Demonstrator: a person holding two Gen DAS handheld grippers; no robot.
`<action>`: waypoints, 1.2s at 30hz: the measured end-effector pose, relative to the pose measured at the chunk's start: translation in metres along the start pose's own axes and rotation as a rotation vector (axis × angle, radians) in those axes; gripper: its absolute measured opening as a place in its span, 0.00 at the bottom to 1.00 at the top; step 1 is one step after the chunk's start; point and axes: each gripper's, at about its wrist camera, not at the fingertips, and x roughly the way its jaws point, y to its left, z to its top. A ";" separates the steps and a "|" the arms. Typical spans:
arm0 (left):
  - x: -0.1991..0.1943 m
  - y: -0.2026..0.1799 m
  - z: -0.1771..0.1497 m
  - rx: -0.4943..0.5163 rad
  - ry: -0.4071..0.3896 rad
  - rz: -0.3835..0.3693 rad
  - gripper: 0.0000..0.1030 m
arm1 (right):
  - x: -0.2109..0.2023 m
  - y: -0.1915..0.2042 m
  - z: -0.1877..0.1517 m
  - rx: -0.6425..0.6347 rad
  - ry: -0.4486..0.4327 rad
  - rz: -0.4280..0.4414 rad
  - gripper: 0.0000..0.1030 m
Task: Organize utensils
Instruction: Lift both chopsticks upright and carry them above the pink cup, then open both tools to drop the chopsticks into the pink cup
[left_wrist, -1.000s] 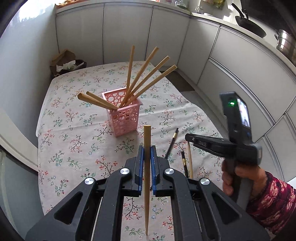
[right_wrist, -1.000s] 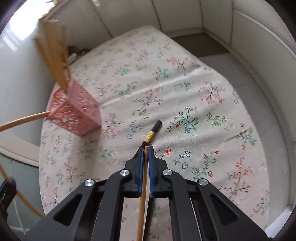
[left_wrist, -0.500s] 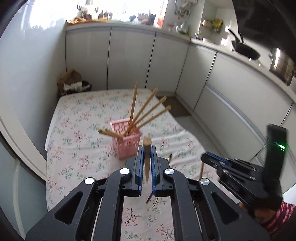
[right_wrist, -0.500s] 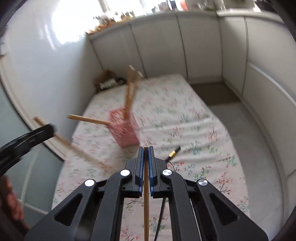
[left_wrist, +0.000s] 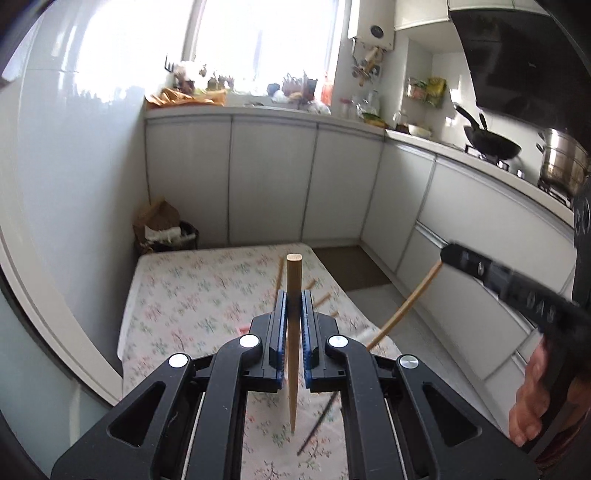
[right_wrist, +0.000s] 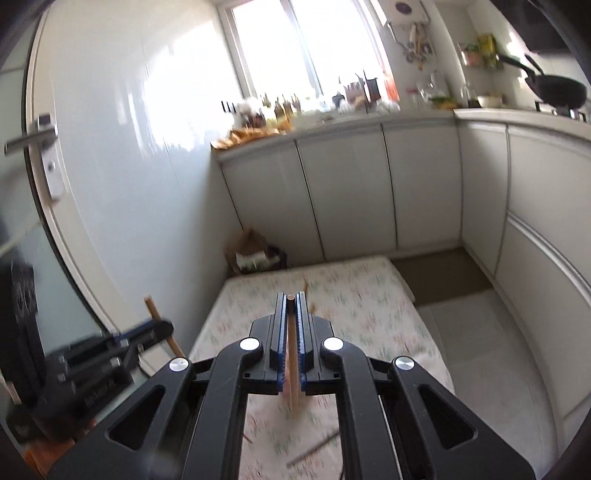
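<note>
Wooden chopstick (left_wrist: 294, 332) sat clamped in left gripper (left_wrist: 294, 306), long axis 12–6, blunt end at 12, taper at 6, above the floral tablecloth (left_wrist: 192, 295). Right gripper (right_wrist: 291, 314) pinched a second chopstick (right_wrist: 293, 369), same axis. Only the left view showed that stick slanting toward 7 from the right tool; a dark chopstick (left_wrist: 317, 424) lay on the cloth.

right hand-held gripper (right_wrist: 291, 314) clamps chopstick (right_wrist: 292, 369) | above floral tablecloth (right_wrist: 369, 306)
</note>
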 end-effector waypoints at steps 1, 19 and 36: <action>-0.001 0.001 0.002 -0.003 -0.008 0.003 0.06 | 0.002 0.005 0.009 -0.009 -0.025 0.002 0.05; 0.014 0.051 0.002 -0.103 -0.050 0.008 0.06 | 0.172 0.023 -0.008 -0.058 0.009 -0.052 0.06; 0.102 0.051 0.028 -0.170 -0.090 0.109 0.11 | 0.136 -0.014 -0.019 -0.119 0.007 -0.125 0.27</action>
